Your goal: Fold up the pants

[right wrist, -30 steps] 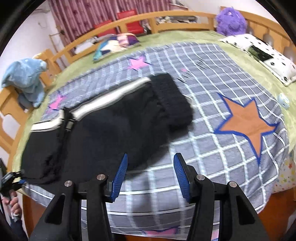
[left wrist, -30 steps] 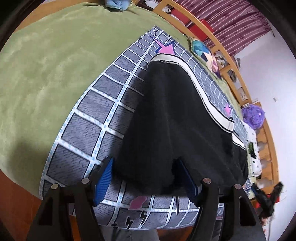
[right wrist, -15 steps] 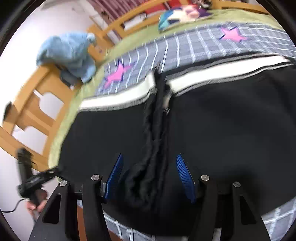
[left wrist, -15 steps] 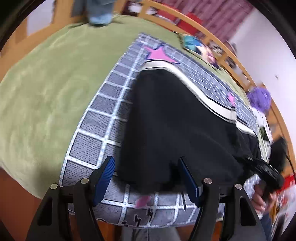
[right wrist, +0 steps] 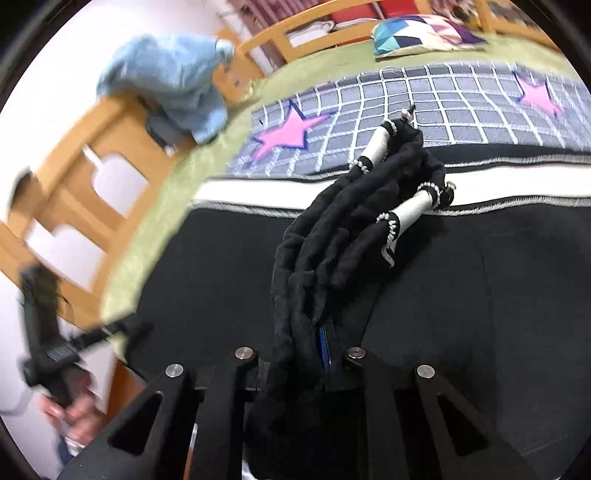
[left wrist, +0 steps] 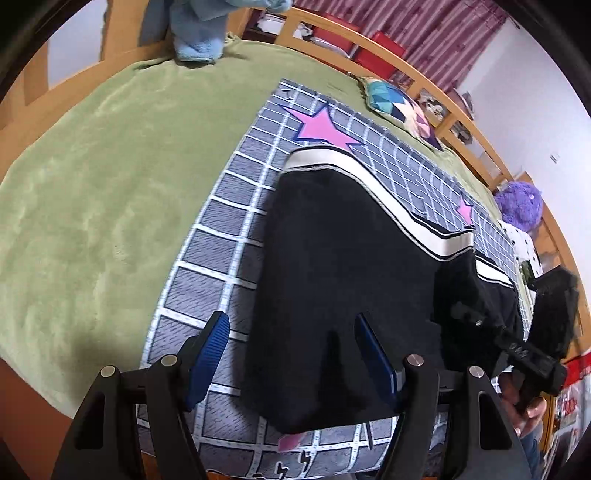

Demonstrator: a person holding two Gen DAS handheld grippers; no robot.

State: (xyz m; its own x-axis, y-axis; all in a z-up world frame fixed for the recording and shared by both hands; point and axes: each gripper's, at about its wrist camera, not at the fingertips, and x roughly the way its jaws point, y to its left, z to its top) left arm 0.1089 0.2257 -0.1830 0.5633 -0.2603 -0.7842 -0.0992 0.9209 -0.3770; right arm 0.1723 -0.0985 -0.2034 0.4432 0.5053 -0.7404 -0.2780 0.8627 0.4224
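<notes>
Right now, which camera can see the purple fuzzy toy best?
The left wrist view. The purple fuzzy toy sits at the far right edge of the bed there, small but clear, beyond the black pants. The right wrist view does not show it at all.

1 pair of black pants (left wrist: 343,266) on 1 checked blanket (left wrist: 221,236). 3 pink stars on the blanket: 1 (left wrist: 321,127) beyond the pants, 1 smaller (left wrist: 464,210) farther right, 1 partly hidden (left wrist: 290,441) at its near edge. 1 patchwork pillow (left wrist: 400,109), 1 purple plush (left wrist: 519,205), 1 blue plush (left wrist: 199,26) beyond the blanket. 2 grippers: left gripper (left wrist: 291,363), right gripper (right wrist: 299,356).
</notes>
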